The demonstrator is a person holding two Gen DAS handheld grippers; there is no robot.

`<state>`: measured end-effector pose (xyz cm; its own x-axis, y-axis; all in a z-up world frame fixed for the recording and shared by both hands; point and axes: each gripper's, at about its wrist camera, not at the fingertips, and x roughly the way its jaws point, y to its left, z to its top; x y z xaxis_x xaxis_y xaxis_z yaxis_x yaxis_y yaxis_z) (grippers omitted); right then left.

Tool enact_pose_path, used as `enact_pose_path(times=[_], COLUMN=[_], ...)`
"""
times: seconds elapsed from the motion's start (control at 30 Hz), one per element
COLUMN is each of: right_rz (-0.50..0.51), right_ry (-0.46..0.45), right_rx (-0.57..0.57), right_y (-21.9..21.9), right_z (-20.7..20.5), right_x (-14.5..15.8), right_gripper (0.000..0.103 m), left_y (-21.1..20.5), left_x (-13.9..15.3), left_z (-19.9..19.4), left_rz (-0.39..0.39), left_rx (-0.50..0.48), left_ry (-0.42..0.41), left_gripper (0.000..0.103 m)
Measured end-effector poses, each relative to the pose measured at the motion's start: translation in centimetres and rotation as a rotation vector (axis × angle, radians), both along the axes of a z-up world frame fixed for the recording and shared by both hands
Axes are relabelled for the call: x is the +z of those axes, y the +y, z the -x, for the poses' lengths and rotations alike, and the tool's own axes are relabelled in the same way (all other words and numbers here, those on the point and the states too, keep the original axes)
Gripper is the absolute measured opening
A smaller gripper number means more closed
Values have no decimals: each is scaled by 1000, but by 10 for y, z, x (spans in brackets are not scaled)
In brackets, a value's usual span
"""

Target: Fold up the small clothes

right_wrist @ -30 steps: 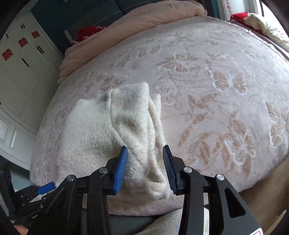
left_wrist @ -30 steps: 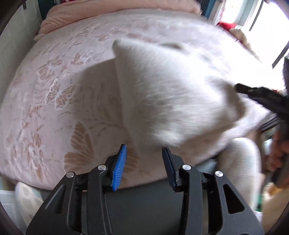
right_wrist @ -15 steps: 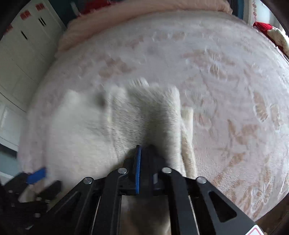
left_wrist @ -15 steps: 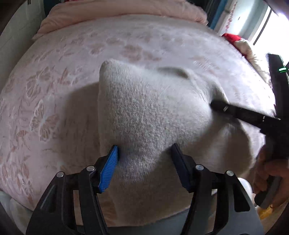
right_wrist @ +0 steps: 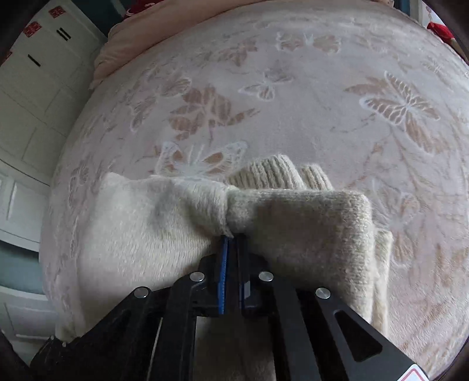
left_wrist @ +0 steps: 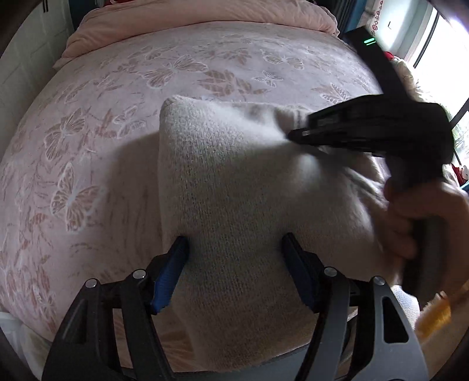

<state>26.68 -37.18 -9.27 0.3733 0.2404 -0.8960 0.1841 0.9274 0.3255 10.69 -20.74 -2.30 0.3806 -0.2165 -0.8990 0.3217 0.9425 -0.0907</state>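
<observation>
Now, the bed: a wide bed [left_wrist: 123, 152] with a soft pink cover full of butterfly shapes filled both views.
Sweater: a fuzzy cream sweater [left_wrist: 240, 205] lay on the bed, at the near edge, from the middle of the left wrist view down to 6 o'clock.
Sweater fold: in the right wrist view the sweater [right_wrist: 307, 222] was bunched and doubled over, with a thick folded edge at 3 o'clock.
Ribbed edge: a ribbed cuff or collar [right_wrist: 272, 173] peeked out just past the fold, toward 12 o'clock.
Left gripper: the left gripper [left_wrist: 234, 252] pointed down at the sweater from 6 o'clock.
Left fingers: they were spread wide and were opening. The sweater sat between them, and I could not tell if the blue pads pressed it.
Right gripper: the right gripper [right_wrist: 231, 237] was at the middle of its own view. In the left wrist view it [left_wrist: 296, 134] came in from 3 o'clock, blurry.
Right fingers: they were pressed together and pinched a bit of sweater cloth at their tips.
Hand: a hand [left_wrist: 410, 222] held the right gripper's handle at 3 o'clock.
Pillow roll: a pink rolled quilt [left_wrist: 205, 14] lay at the far end of the bed at 12 o'clock.
Cupboard: white cupboard doors [right_wrist: 32, 88] stood at 9 o'clock in the right wrist view.
</observation>
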Motion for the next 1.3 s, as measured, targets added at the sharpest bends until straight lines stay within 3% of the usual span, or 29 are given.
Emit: enact_pose_path(times=[0.17, 0.3, 0.33, 0.5, 0.57, 0.7, 0.8, 0.83, 0.9, 0.97, 1.0, 1.03, 1.07, 1.17, 1.3], right_rz=[114, 197, 153, 107, 110, 201, 147, 141, 172, 185, 182, 178, 159, 39, -157], right_ry=[-137, -66, -77, -175, -165, -75, -89, -101, -146, -190, -203, -200, -178, -110, -81], right_rx=[-9, -102, -118, -174, -154, -109, -141, -147, -159, -156, -150, -147, -147, -174, -219], right_y=[10, -15, -22, -22, -17, -9, -18, -19, -23, -28, -33, -37, -43, -61, -69], right_z=[52, 100, 115, 165, 177, 189, 193, 194, 197, 198, 197, 196, 190, 174, 162], right_x=[61, 32, 27, 70, 73, 31, 31, 40, 60, 73, 74, 71, 64, 33, 2], right_gripper=[7, 4, 2, 7, 7, 9, 10, 13, 32, 73, 76, 77, 77, 77, 77], left_y=[1, 4, 4, 3, 5, 4, 4, 4, 10, 26, 36, 48, 56, 70, 64], left_x=[-2, -5, -5, -4, -3, -1, 1, 1, 4, 11, 12, 13, 10, -6, -24], left_z=[-6, -6, -6, -3, -3, -1, 7, 9, 14, 17, 16, 14, 12, -3, -19], left_rz=[-6, -4, -2, -14, -6, -10, -16, -20, 6, 114, 176, 237, 260, 247, 273], left_rx=[2, -4, -4, -13, -6, 0, -9, -12, -23, -8, 11, 50, 85, 173, 191], left_ry=[28, 18, 17, 14, 23, 22, 15, 12, 23, 66, 94, 120, 126, 167, 228], left_gripper=[69, 71, 72, 72, 72, 72, 73, 73, 72, 73, 77, 86, 89, 89, 90])
